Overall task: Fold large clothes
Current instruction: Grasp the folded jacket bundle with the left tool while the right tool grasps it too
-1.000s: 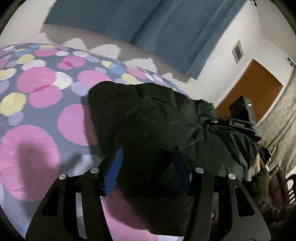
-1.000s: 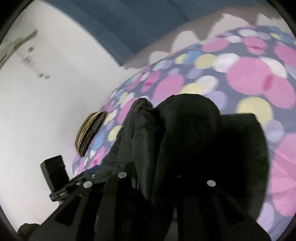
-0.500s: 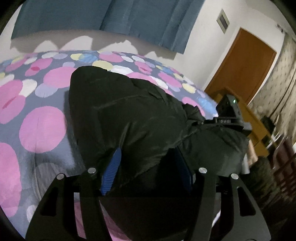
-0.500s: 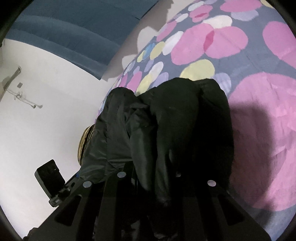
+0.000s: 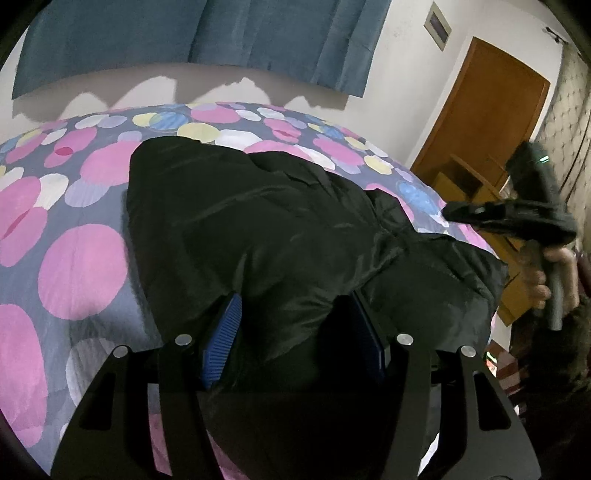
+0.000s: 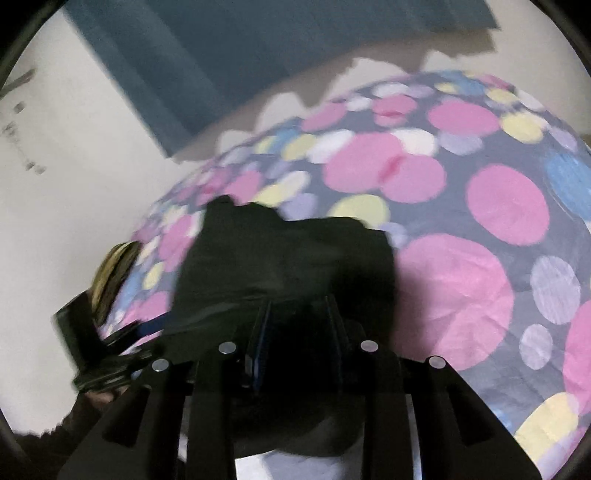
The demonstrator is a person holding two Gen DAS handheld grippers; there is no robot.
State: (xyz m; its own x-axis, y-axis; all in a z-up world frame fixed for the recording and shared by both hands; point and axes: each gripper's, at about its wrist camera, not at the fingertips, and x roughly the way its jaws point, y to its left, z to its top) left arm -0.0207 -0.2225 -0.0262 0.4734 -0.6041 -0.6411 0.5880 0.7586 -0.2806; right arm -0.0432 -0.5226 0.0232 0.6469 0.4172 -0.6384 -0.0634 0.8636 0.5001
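A black padded jacket (image 5: 258, 221) lies bunched on a bed cover (image 5: 81, 266) with pink, yellow and white dots. My left gripper (image 5: 293, 336) is low at the jacket's near edge, and a thick fold of fabric fills the gap between its blue pads (image 5: 221, 339). In the right wrist view the jacket (image 6: 288, 258) lies just ahead of my right gripper (image 6: 299, 306). Its jaws are opening, and the picture is blurred. From the left wrist view my right gripper (image 5: 476, 212) hangs in a hand (image 5: 543, 280), clear of the jacket's right end, with nothing between its fingers.
The bed reaches back to a white wall with a blue curtain (image 5: 207, 33). A brown door (image 5: 480, 122) and wooden furniture (image 5: 465, 184) stand to the right of the bed. A yellow-and-dark striped object (image 6: 114, 273) lies at the bed's far left edge.
My right gripper has let go of the jacket, parted its jaws and pulled back off it. My left gripper swung over the jacket earlier and has since kept still with the fold.
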